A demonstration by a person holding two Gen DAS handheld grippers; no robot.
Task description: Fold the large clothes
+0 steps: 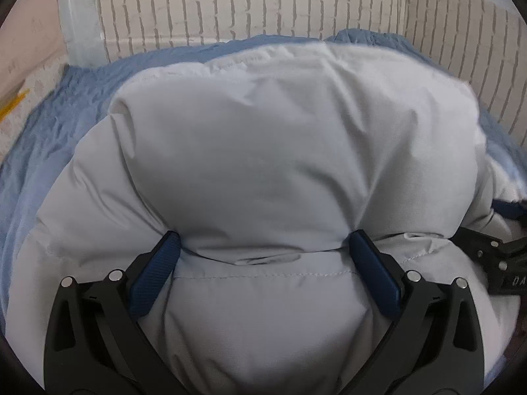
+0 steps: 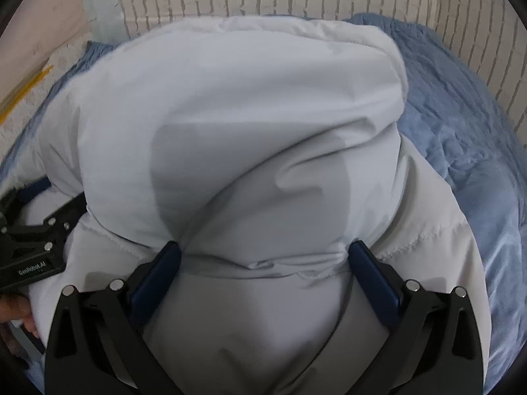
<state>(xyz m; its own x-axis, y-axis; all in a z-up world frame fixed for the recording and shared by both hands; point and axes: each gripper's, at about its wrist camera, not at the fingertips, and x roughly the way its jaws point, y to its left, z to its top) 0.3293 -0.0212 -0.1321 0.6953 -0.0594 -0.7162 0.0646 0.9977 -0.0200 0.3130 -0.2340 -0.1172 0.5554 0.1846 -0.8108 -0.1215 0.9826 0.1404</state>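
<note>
While both tools are bunched into the same garment, view by view:

Left wrist: left gripper [image 1: 263, 247] has its blue-padded fingers [image 1: 158, 266] spread wide, pressed against a thick fold of the pale grey puffy quilted jacket [image 1: 263, 138]. Padding bulges between and ahead of the fingers; whether it is truly clamped or just straddled, I judge straddled with light squeeze. Jacket lies on a blue crinkled bedspread [image 1: 66, 108], which shows beyond and left of the fingertips. White brick-pattern wall [image 1: 247, 6] behind. Right tool's black body pokes in just right of the fingers.

Right wrist: right gripper [image 2: 263, 253] same story, fingers [image 2: 375, 270] wide apart around a rolled layer of jacket with a stitched hem between the tips. Folded-over bulk rises ahead of the fingers, bedspread to their right. Left tool sits just left of the fingers, close.

Step in hand, my read: carrying a fold over. Do it well by keeping both tools level and moving together, closing enough that the slick shell can't slip, then pressing air out of the padding before release, or the fold likely springs back.
</note>
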